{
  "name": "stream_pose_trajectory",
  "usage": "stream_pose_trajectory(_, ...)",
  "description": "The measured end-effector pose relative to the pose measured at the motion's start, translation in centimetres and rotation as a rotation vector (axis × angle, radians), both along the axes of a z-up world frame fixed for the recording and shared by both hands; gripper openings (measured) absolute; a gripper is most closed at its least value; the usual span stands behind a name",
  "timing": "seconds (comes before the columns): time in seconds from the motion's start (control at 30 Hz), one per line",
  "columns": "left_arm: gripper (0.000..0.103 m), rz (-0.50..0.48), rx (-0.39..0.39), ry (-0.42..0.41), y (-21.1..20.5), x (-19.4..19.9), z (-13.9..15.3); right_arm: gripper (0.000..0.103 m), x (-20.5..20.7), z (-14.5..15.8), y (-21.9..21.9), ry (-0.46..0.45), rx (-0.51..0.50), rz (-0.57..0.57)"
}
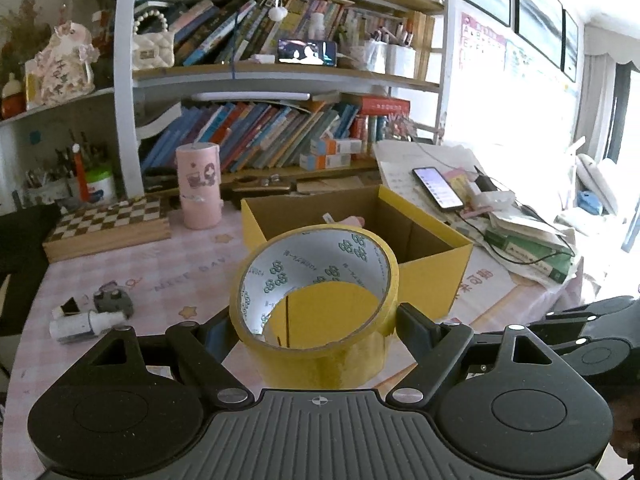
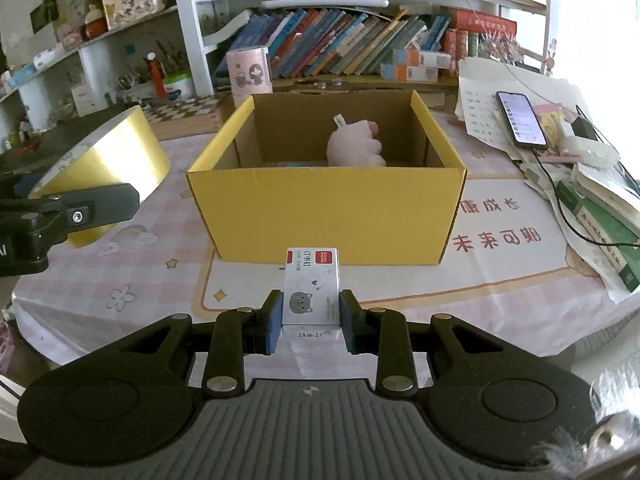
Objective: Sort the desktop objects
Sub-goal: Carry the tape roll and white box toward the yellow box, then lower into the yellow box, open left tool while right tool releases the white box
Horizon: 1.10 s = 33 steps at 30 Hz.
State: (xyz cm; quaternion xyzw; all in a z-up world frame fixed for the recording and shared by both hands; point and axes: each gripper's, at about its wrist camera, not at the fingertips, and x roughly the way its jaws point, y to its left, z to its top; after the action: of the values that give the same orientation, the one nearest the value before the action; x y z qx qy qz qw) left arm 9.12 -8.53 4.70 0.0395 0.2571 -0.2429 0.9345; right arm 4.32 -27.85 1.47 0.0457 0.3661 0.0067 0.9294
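Note:
My left gripper [image 1: 314, 320] is shut on a roll of yellow tape [image 1: 316, 304] and holds it in the air, in front of the open yellow cardboard box [image 1: 436, 268]. The tape also shows at the left of the right wrist view [image 2: 104, 160]. My right gripper [image 2: 311, 316] is shut on a small white staple box [image 2: 312, 288] with a cat picture, just in front of the yellow box [image 2: 328, 212]. A pink plush toy [image 2: 356, 146] lies inside the box.
On the pink tablecloth, left of the box, lie a small white bottle [image 1: 80, 324] and a grey item [image 1: 114, 300]. A checkered wooden box [image 1: 108, 228] and pink cylinders [image 1: 200, 188] stand behind. A phone [image 2: 522, 120], papers and books [image 2: 600, 216] are at the right. Bookshelves stand behind.

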Motion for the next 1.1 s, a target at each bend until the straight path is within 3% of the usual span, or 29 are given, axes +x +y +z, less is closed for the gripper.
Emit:
stream_pose_trajectory(0.23,0.084,-0.026,-0.013,-0.038,-0.7,1.0,0.4,0.028,0.5,0.5,-0.2,0.000,-0.014,-0.013)
stream_pose_trajectory(0.57,0.084,-0.027,-0.053,-0.080,-2.6,3.2,1.4,0.028,2.2,2.9,-1.6,-0.092,-0.031,-0.005)
stream_pose_trajectory(0.83,0.084,-0.023,-0.033,-0.100,-4.4,5.6,1.5,0.028,5.2,4.1,-3.5,-0.131,-0.094,0.017)
stream_pose_trajectory(1.1,0.084,-0.019,0.037,-0.098,-6.3,9.5,0.6,0.028,10.0,4.4,-5.4,-0.131,-0.176,0.060)
